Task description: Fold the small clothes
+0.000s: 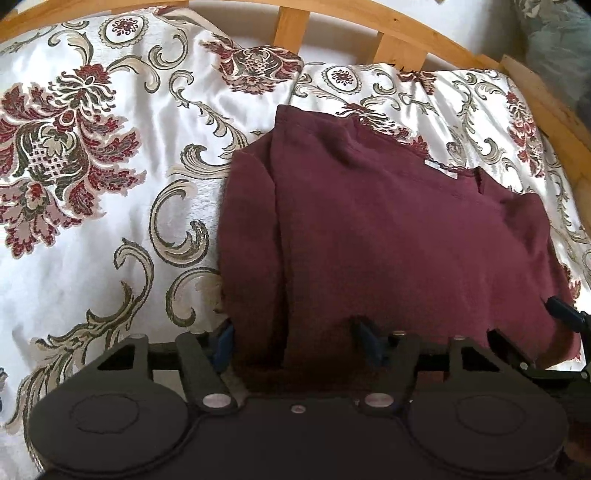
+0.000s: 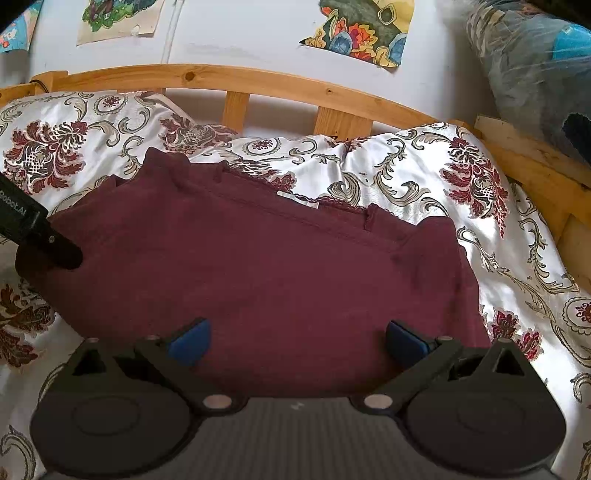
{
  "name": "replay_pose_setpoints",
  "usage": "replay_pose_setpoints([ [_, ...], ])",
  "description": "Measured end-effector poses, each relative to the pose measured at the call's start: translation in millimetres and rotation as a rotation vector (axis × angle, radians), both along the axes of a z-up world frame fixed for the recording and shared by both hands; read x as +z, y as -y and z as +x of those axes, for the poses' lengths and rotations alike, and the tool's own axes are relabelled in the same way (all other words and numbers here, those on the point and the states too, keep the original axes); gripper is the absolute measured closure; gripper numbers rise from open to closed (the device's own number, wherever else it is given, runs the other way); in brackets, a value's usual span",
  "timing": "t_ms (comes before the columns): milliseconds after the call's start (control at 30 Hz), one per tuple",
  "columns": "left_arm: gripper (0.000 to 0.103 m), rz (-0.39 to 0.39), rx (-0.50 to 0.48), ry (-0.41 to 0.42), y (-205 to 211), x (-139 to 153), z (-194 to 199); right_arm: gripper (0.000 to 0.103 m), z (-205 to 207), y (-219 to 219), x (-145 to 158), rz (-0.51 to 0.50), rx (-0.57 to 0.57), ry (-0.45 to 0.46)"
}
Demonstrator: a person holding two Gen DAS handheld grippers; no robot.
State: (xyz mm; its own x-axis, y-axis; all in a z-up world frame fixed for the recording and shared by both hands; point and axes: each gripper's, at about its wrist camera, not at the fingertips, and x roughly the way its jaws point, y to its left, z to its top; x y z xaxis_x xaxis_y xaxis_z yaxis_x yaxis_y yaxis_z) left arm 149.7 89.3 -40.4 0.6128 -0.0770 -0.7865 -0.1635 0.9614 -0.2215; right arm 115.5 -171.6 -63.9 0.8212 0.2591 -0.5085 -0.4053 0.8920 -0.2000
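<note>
A maroon garment (image 1: 388,236) lies partly folded on the floral bedspread (image 1: 92,166), with a white label near its neckline. My left gripper (image 1: 295,343) is open at the garment's near edge, its blue pads on either side of a fold of the cloth. In the right wrist view the same garment (image 2: 266,266) fills the middle. My right gripper (image 2: 295,339) is open wide just over the garment's near edge, with nothing between its pads. The left gripper's black body (image 2: 37,232) shows at the left of that view, over the garment's left edge.
A wooden slatted headboard (image 2: 236,85) runs along the far side of the bed. Drawings (image 2: 365,29) hang on the white wall behind. A plastic-wrapped bundle (image 2: 535,62) sits at the far right. A wooden rail (image 1: 546,103) borders the bed's right side.
</note>
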Motion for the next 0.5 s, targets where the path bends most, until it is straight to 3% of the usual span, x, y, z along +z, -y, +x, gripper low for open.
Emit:
replay_pose_setpoints([
  [33, 0.043, 0.012, 0.003, -0.002, 1.2, 1.7, -0.3, 0.0, 0.5, 0.5, -0.3, 0.0, 0.0, -0.001],
  [200, 0.083, 0.086, 0.036, -0.012, 9.0, 14.4, 2.1, 0.0, 1.3, 4.3, 3.5, 0.028, -0.002, -0.019],
  [367, 0.089, 0.144, 0.013, 0.035, 21.9, 34.7, -0.3, 0.0, 3.4, 13.3, 12.4, 0.082, -0.006, -0.036],
  [500, 0.09, 0.216, -0.062, 0.109, 46.0, 62.5, -0.5, 0.0, 5.6, 26.5, 25.3, 0.124, -0.032, 0.005],
])
